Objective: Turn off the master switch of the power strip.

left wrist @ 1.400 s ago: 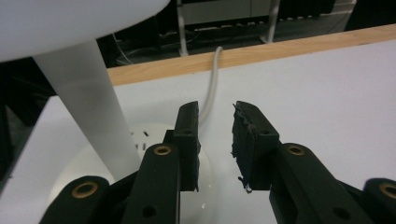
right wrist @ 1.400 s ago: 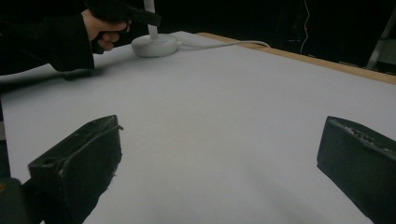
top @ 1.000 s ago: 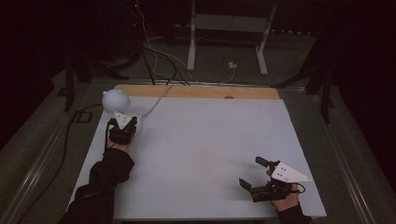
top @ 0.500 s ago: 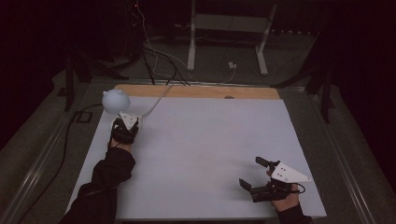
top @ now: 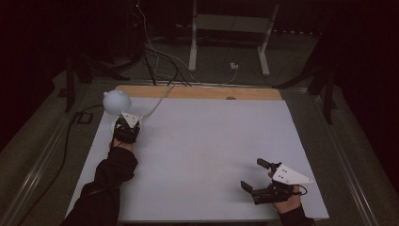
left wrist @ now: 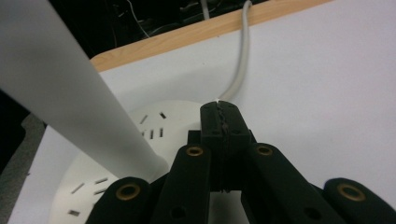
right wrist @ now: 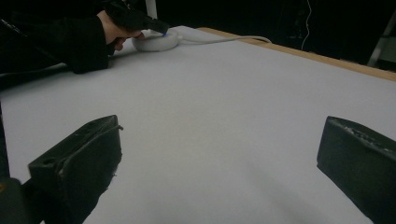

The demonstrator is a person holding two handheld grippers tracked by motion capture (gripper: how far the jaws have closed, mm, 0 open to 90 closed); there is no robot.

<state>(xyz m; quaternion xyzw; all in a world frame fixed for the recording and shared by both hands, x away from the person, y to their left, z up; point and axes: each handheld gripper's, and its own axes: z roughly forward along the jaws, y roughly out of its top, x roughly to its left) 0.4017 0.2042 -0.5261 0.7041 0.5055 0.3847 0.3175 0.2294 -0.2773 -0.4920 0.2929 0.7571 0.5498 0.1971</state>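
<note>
Left claw [left wrist: 223,122] closed, empty, over lamp base [left wrist: 154,126]; right claw [right wrist: 219,163] agape (white tabletop [top: 211,141], dark room).

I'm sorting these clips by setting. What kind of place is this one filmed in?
Probably a lab or recording studio rather than a home. A white-topped table with a small white lamp stands amid dark surroundings, loose cables trail over the floor behind it, and a metal stand sits beyond.
</note>
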